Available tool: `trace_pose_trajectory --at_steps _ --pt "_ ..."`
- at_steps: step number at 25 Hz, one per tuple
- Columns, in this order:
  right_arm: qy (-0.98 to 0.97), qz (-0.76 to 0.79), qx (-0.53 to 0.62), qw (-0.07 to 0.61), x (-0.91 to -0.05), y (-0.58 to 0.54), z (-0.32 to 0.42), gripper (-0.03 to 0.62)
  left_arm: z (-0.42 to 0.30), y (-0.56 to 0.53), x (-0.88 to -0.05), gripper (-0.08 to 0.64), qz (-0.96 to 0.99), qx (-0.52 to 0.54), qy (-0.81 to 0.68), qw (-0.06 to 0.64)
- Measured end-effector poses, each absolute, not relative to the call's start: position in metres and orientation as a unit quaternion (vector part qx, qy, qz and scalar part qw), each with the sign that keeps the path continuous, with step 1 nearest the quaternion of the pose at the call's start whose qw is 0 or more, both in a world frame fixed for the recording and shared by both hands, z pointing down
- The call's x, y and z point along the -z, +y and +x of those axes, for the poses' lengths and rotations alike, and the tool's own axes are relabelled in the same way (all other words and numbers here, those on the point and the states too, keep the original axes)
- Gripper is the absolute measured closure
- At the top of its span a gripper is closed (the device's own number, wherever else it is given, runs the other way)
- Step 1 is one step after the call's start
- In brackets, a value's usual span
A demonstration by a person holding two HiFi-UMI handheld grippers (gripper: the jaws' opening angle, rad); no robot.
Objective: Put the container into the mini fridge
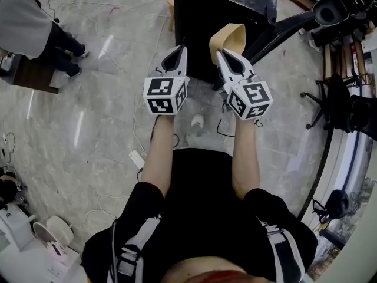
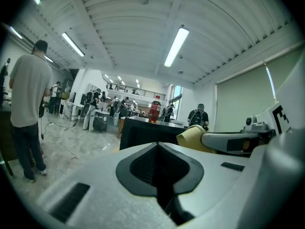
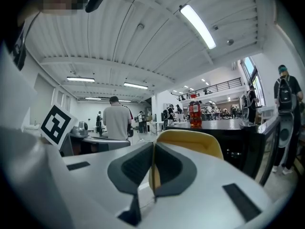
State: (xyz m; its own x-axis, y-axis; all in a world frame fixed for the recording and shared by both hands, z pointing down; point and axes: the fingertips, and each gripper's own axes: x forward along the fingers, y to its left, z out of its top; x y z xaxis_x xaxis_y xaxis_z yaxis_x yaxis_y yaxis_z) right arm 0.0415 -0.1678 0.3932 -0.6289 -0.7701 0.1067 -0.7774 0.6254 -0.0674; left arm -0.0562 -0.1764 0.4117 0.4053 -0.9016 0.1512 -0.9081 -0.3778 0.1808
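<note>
Above the grey floor [image 1: 88, 99] the person holds both grippers out in front of the body, side by side and near each other. The right gripper [image 1: 222, 56] carries the container [image 1: 231, 37], a pale yellow cup-like thing. In the right gripper view its jaws are clamped on the thin wall of the container [image 3: 190, 140], one jaw inside and one outside, and the rim stands above the right gripper [image 3: 153, 147]. The container hangs in the air, just in front of a black box [image 1: 224, 10] that stands on the floor.

The left gripper [image 1: 180, 46] is just beside the right one. In the left gripper view the jaws of the left gripper [image 2: 157, 144] are together and nothing is between them. That view also shows the container [image 2: 190, 137] at the right and the black box [image 2: 143, 132] behind it. A red bottle [image 2: 155, 109] stands upright on the top of the box; it shows also in the right gripper view [image 3: 194, 112].

A person in a grey shirt [image 1: 29, 22] stands at the upper left of the head view, well apart from the grippers. White cables and a power strip [image 1: 136, 157] lie on the floor near the holder's feet. A black chair [image 1: 339, 99] is at the right.
</note>
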Motion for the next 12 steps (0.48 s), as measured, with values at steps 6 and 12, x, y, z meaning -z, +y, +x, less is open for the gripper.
trace_pose_trajectory --at_steps 6,12 --pt "-0.912 0.401 -0.072 0.055 -0.409 -0.219 0.045 0.574 -0.043 -0.233 -0.42 0.549 0.822 -0.037 -0.555 0.121" --pt "-0.919 0.381 -0.086 0.062 -0.42 -0.248 0.05 0.574 -0.04 -0.265 -0.428 0.549 0.82 -0.037 -0.555 0.135"
